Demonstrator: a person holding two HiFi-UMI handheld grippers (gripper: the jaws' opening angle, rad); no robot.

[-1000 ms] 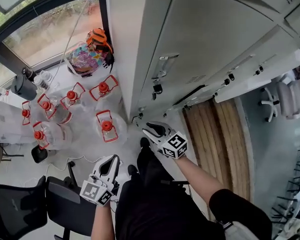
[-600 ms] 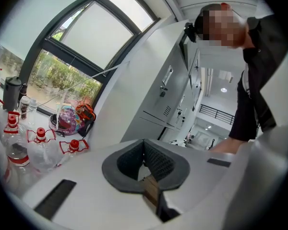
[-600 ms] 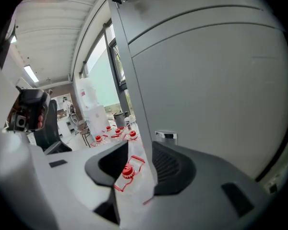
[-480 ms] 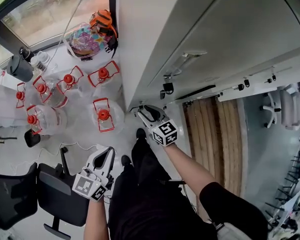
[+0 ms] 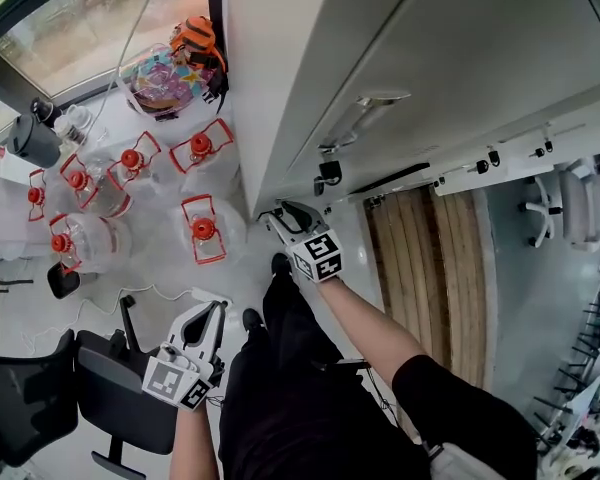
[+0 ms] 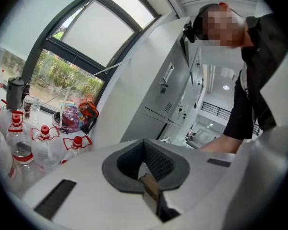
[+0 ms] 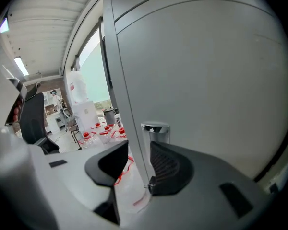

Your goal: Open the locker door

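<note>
The right tongs (image 7: 137,153), jaws just opened wide, are set astride the edge of the door (image 7: 206,80) without pinching it (likely for a pull), a fit shown only in the right gripper view, while the left tongs (image 5: 210,314), shut and empty, are seen held low in the head view.

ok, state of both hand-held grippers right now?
Left hand-held gripper: shut, holding nothing.
Right hand-held gripper: open, its jaws have just been opening; the edge of the locker door stands between them.
</note>
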